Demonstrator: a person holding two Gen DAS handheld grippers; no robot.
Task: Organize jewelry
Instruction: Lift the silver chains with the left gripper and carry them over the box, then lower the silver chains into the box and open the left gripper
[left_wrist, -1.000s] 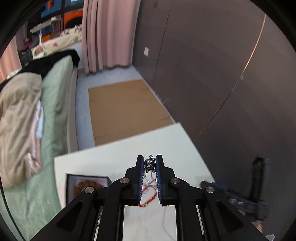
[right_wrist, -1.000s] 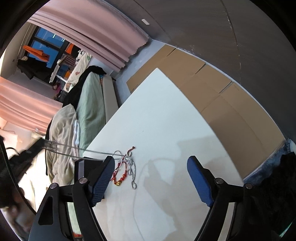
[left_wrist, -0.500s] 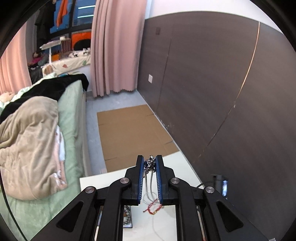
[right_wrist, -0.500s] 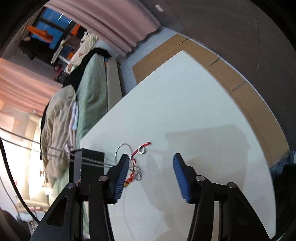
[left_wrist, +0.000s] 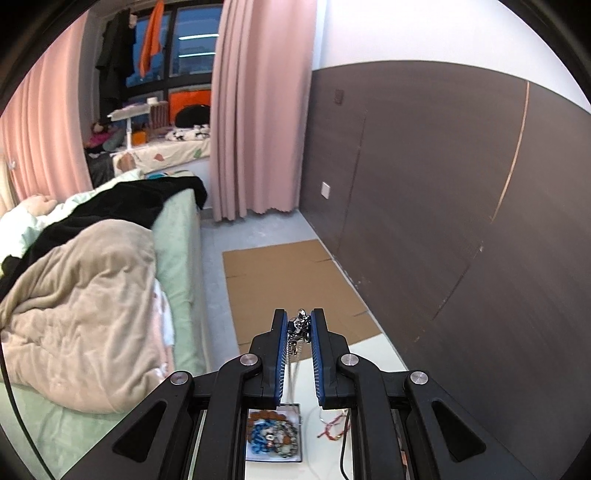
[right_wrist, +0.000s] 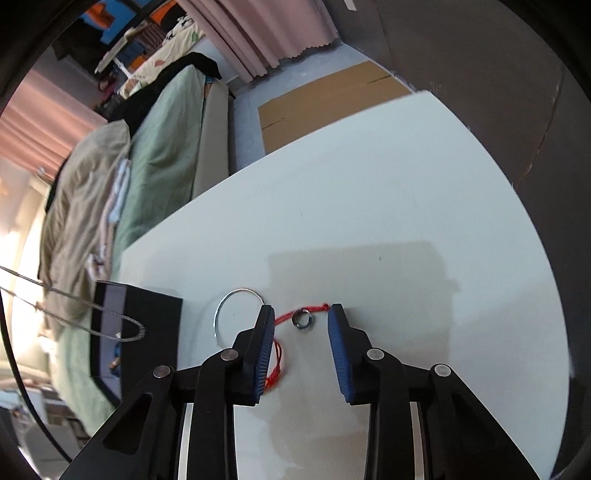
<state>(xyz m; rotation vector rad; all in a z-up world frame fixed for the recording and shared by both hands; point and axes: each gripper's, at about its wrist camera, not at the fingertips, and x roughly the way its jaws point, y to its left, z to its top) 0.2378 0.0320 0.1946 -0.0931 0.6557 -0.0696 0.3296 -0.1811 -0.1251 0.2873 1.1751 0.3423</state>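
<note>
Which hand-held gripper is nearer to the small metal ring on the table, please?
Right. The right hand-held gripper straddles the ring, its jaws having just been closing without yet touching it. The left hand-held gripper is raised above the table, clamping a silver chain.

White counter (right_wrist: 388, 192), jewelry laid out

On it: black open box (right_wrist: 122, 325) at left edge; thin silver hoop (right_wrist: 221, 306) just beside; red cord bracelet (right_wrist: 280, 354); small metal ring (right_wrist: 302, 319) touching the cord.

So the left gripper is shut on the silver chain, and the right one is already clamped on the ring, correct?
Not quite. The left gripper is shut on the chain, but the right gripper is not clamped on the ring: its jaws have just been closing, yet the right wrist view shows clear gaps between pads and ring.
</note>
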